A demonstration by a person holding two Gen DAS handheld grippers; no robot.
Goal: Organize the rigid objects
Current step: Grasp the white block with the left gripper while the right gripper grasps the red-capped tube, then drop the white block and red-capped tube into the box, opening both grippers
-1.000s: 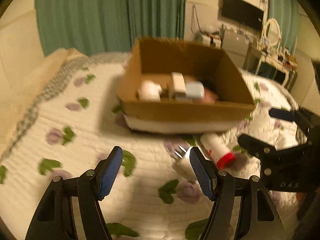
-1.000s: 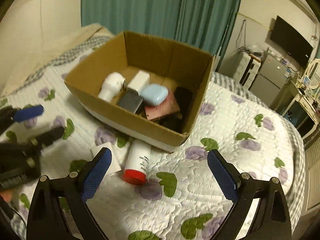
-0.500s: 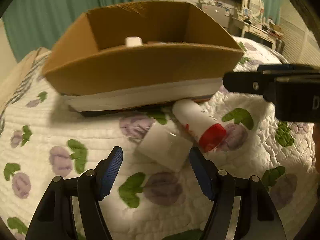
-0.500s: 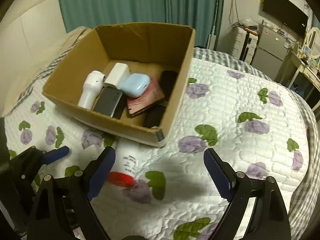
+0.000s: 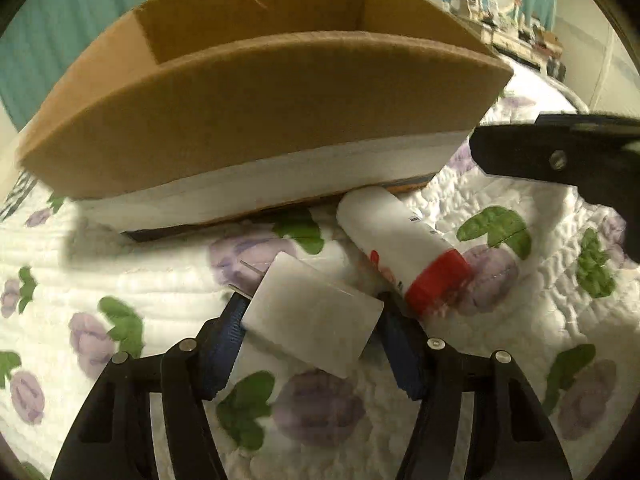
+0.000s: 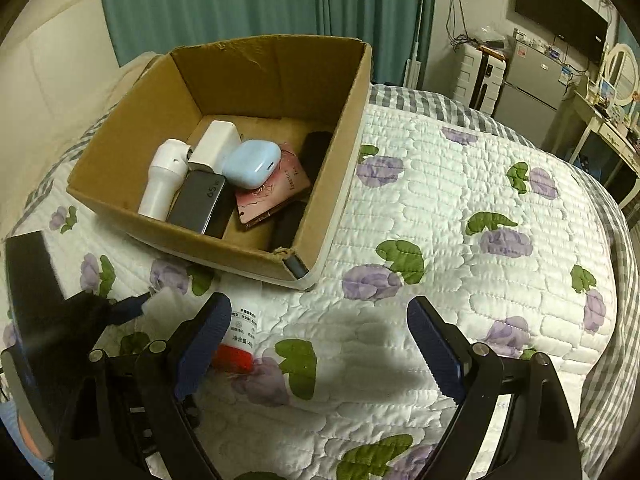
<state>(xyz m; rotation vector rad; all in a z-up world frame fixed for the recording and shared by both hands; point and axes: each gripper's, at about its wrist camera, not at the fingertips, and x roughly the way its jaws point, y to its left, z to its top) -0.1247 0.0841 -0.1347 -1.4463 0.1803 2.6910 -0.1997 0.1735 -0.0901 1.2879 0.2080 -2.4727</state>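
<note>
A white plug adapter [image 5: 312, 316] lies on the quilt between the fingers of my left gripper [image 5: 312, 320]; the jaws stand open around it, with small gaps on both sides. A white bottle with a red cap [image 5: 404, 248] lies just to its right, against the cardboard box [image 5: 256, 104]. In the right wrist view the box [image 6: 344, 152] holds several items, among them a white torch [image 6: 164, 176] and a blue earbud case [image 6: 252, 164]. My right gripper [image 6: 316, 340] is open and empty above the quilt, with the bottle [image 6: 240, 332] by its left finger.
The flowered quilt [image 6: 460, 240] covers the bed. The right gripper's finger [image 5: 560, 160] crosses the upper right of the left wrist view. A fridge and TV [image 6: 532, 76] stand at the far wall, teal curtains [image 6: 240, 0] behind the box.
My left gripper has dropped low and moved forward until its fingers straddle the white adapter. My right gripper has shifted a little; the box now appears further left in its view.
</note>
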